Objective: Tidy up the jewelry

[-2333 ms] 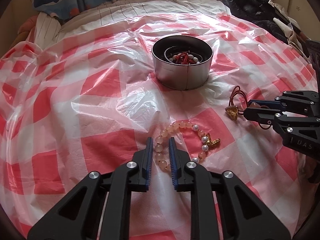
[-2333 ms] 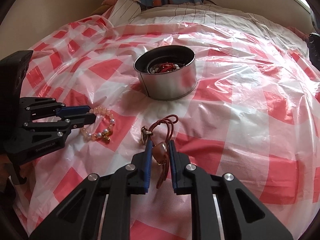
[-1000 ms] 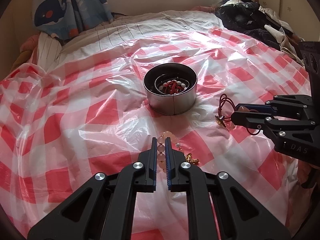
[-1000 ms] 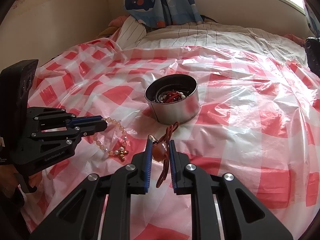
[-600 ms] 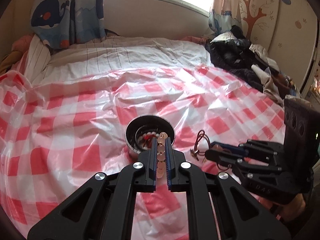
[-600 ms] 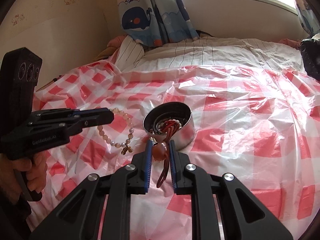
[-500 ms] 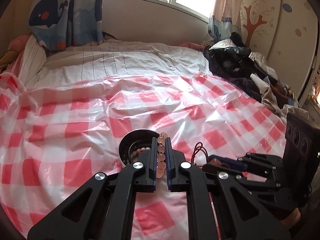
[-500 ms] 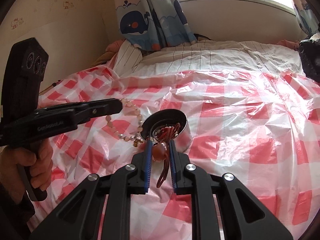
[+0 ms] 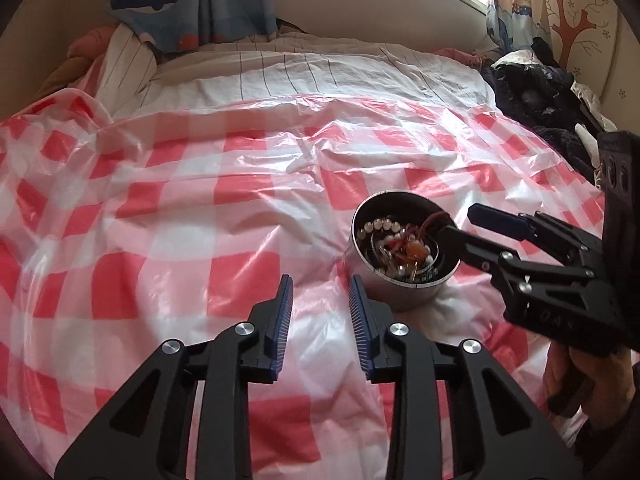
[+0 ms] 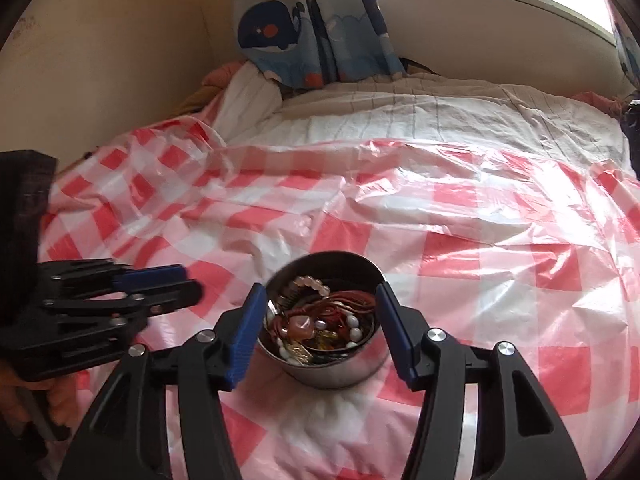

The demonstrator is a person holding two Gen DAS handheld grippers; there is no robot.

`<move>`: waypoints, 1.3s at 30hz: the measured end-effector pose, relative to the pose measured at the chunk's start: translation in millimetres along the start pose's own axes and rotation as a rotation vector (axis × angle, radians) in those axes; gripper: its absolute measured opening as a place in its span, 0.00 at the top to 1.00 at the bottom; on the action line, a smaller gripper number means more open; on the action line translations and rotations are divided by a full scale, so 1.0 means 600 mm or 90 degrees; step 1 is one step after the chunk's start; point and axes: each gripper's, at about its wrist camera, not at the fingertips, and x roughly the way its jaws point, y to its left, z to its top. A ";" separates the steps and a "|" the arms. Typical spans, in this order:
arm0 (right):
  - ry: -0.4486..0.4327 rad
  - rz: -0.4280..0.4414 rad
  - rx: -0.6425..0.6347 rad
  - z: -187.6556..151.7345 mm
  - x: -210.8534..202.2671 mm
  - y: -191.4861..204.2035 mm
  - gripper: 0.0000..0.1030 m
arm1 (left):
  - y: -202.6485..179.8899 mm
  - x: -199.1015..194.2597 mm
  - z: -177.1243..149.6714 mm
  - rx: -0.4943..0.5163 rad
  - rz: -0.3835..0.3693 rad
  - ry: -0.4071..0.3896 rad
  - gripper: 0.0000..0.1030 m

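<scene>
Checkered sheet (image 9: 240,208) bears upright tin (image 10: 332,376) of jewelry (image 10: 316,328); left claw (image 9: 320,300), right claw (image 10: 320,312) both apart, empty

A: Where is the left gripper (image 9: 320,296)?
B: Above the checked sheet (image 9: 160,220), fingers spread, nothing between them.
A: And the tin (image 9: 400,292)?
B: Just right of the fingertips, upright on the sheet, with beads (image 9: 378,225) and a red cord (image 9: 434,221) tangled inside.
A: The right gripper (image 9: 460,224)?
B: It reaches in from the right, fingers parted; the lower fingertip sits over the tin's far rim, the upper one beside it. A hand (image 9: 580,376) grips its handle.
</scene>
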 end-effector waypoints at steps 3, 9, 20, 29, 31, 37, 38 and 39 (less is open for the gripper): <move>0.005 -0.019 0.002 -0.023 -0.028 0.000 0.46 | -0.010 -0.018 -0.043 0.014 0.008 0.008 0.59; 0.014 -0.041 0.043 -0.110 -0.109 -0.001 0.42 | -0.040 -0.046 -0.130 0.014 -0.007 0.032 0.47; 0.047 -0.129 0.106 -0.236 -0.161 0.031 0.26 | -0.068 -0.075 -0.224 0.005 0.042 0.034 0.27; 0.094 -0.179 0.076 -0.258 -0.130 0.049 0.17 | -0.068 -0.068 -0.237 0.007 0.079 0.026 0.17; 0.095 -0.185 0.084 -0.262 -0.132 0.048 0.16 | -0.064 -0.068 -0.234 -0.001 0.071 0.026 0.15; 0.099 -0.189 0.092 -0.266 -0.128 0.047 0.12 | -0.057 -0.060 -0.233 -0.020 0.061 0.035 0.11; 0.100 -0.187 0.092 -0.266 -0.127 0.046 0.11 | -0.059 -0.059 -0.232 -0.017 0.063 0.037 0.10; 0.100 -0.188 0.092 -0.266 -0.127 0.047 0.11 | -0.059 -0.058 -0.232 -0.016 0.065 0.038 0.10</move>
